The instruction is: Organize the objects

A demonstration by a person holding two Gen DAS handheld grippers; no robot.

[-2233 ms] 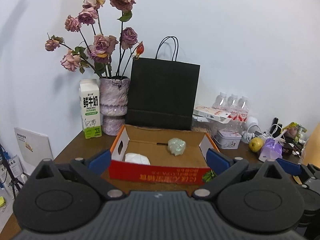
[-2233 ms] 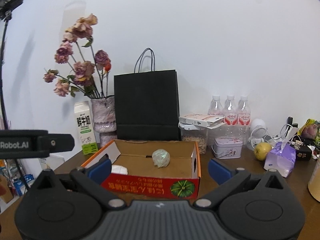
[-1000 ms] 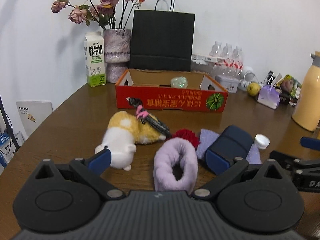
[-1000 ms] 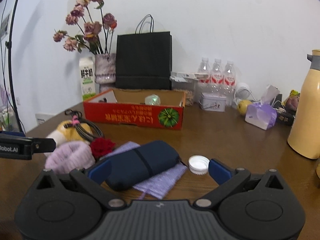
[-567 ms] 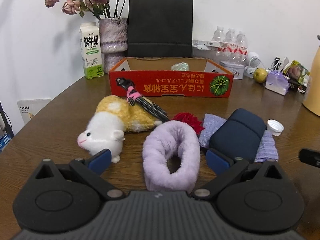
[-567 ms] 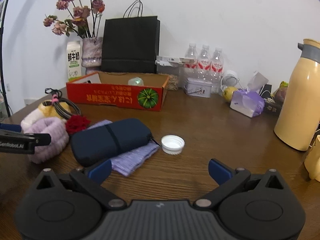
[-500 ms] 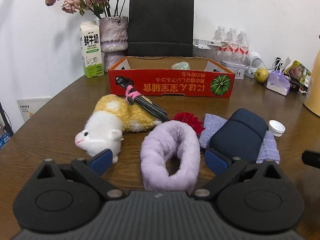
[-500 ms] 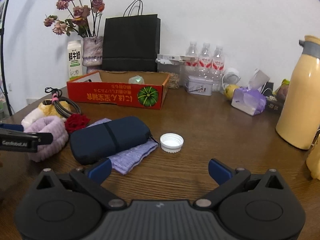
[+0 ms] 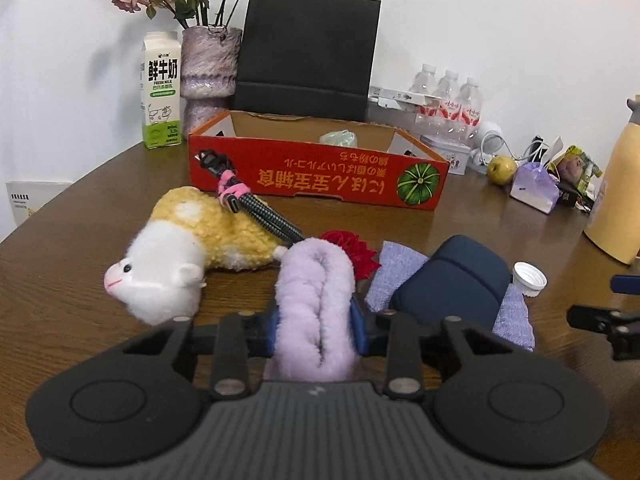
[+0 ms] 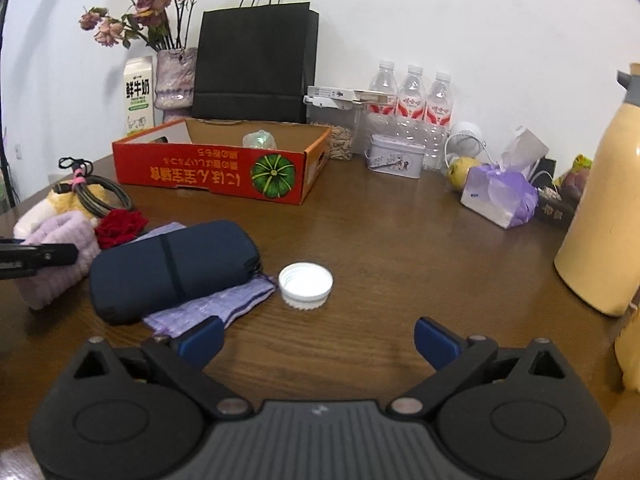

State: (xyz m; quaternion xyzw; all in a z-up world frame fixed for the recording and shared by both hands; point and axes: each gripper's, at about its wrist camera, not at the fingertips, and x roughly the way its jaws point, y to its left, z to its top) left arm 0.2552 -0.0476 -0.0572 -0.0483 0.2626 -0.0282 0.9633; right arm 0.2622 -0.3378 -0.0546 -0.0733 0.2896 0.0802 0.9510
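Note:
My left gripper (image 9: 318,326) is shut on a fluffy lilac ring (image 9: 316,292), squeezed flat between the blue pads on the table. Just left of it lies a yellow-and-white plush hamster (image 9: 188,248) with a braided cable (image 9: 256,208) on top. A red fabric rose (image 9: 354,250) and a navy pouch (image 9: 452,284) on a lilac cloth (image 10: 212,308) lie to the right. My right gripper (image 10: 316,340) hovers low before a white bottle cap (image 10: 306,280), its jaws closing with nothing between them. The red cardboard box (image 9: 316,176) stands behind.
Along the back wall stand a milk carton (image 9: 160,92), a vase of dried roses (image 9: 208,64), a black paper bag (image 9: 304,40) and water bottles (image 10: 412,100). A yellow thermos (image 10: 600,208) and a purple tissue pack (image 10: 500,196) are on the right.
The left jaws have shut on the lilac ring, flattening it. The right gripper has come down and forward toward the white cap, its fingers a little narrower.

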